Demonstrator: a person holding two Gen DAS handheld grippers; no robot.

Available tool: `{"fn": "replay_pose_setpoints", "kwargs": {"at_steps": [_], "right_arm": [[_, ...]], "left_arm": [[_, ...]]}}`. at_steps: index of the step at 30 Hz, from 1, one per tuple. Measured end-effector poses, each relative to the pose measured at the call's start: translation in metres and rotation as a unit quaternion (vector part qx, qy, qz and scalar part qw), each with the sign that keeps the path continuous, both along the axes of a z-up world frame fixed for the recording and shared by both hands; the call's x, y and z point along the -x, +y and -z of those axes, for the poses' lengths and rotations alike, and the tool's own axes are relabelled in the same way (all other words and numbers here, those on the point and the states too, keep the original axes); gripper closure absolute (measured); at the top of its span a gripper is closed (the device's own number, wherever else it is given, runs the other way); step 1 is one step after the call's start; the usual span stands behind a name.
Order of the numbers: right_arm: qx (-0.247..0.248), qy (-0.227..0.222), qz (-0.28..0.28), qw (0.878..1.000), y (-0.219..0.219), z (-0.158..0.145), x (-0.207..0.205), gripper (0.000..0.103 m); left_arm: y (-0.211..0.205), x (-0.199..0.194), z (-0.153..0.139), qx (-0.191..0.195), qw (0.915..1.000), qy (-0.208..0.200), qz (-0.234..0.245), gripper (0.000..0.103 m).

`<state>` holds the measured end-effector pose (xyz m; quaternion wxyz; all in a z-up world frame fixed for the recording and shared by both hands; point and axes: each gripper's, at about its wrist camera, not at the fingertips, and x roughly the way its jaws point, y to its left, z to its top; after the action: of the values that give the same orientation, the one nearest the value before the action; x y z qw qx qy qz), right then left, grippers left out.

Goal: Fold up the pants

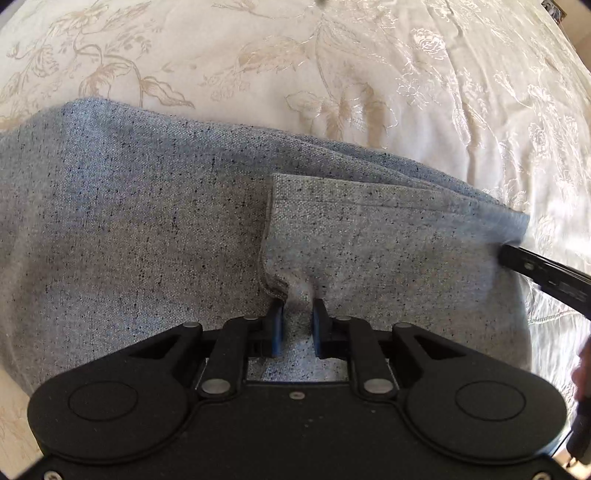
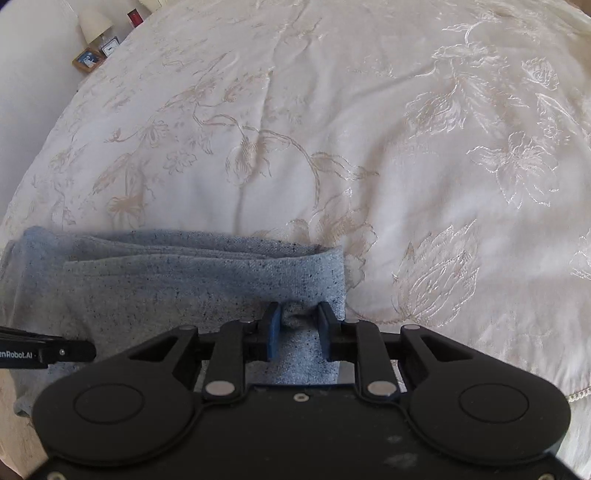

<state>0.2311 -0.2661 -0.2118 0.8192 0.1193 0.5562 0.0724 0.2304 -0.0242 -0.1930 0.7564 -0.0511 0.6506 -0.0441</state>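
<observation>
The blue-grey speckled pants (image 1: 129, 221) lie folded on the bed, with a hemmed end (image 1: 369, 229) laid on top of them. My left gripper (image 1: 298, 306) points down onto that hemmed end, and a small ridge of cloth is pinched between its pads. In the right wrist view the pants (image 2: 166, 288) fill the lower left, their stacked layers ending at a right edge. My right gripper (image 2: 297, 315) is shut on a bunched fold of the pants close to that edge. A black finger of the right gripper (image 1: 535, 269) shows at the pants' right side.
A cream bedspread (image 2: 369, 129) with embroidered flowers lies all around the pants. Beyond the bed's far left corner stand a small lamp (image 2: 95, 23), a picture frame (image 2: 88, 59) and a red item (image 2: 133, 17). The left gripper's body (image 2: 48, 352) juts in from the left.
</observation>
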Motion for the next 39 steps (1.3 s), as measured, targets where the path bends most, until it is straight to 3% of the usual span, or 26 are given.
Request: {"fn": "replay_pose_setpoints", "kwargs": {"at_steps": [2, 7, 13, 22, 31, 39], "right_arm": [[-0.004, -0.014, 0.012, 1.0, -0.004, -0.016, 0.012, 0.077], [-0.008, -0.049, -0.001, 0.999, -0.006, -0.05, 0.063, 0.076], [0.025, 0.007, -0.048, 0.999, 0.012, -0.02, 0.107, 0.074], [0.021, -0.001, 0.019, 1.0, 0.007, -0.042, 0.111, 0.074], [0.055, -0.045, 0.053, 0.996, 0.036, -0.085, 0.119, 0.073], [0.05, -0.04, 0.048, 0.997, 0.112, -0.1, 0.111, 0.072]], "left_arm": [[0.003, 0.002, -0.001, 0.002, 1.0, 0.0, 0.0, 0.078], [0.007, 0.005, -0.002, 0.001, 1.0, -0.001, 0.001, 0.075], [0.006, 0.007, -0.001, -0.016, 0.9997, -0.004, 0.017, 0.065], [0.037, 0.034, -0.04, -0.033, 0.9989, -0.032, 0.007, 0.061], [0.135, 0.069, -0.067, -0.077, 0.9918, -0.092, -0.046, 0.061], [0.268, 0.074, -0.052, -0.067, 0.9849, -0.072, -0.142, 0.062]]}}
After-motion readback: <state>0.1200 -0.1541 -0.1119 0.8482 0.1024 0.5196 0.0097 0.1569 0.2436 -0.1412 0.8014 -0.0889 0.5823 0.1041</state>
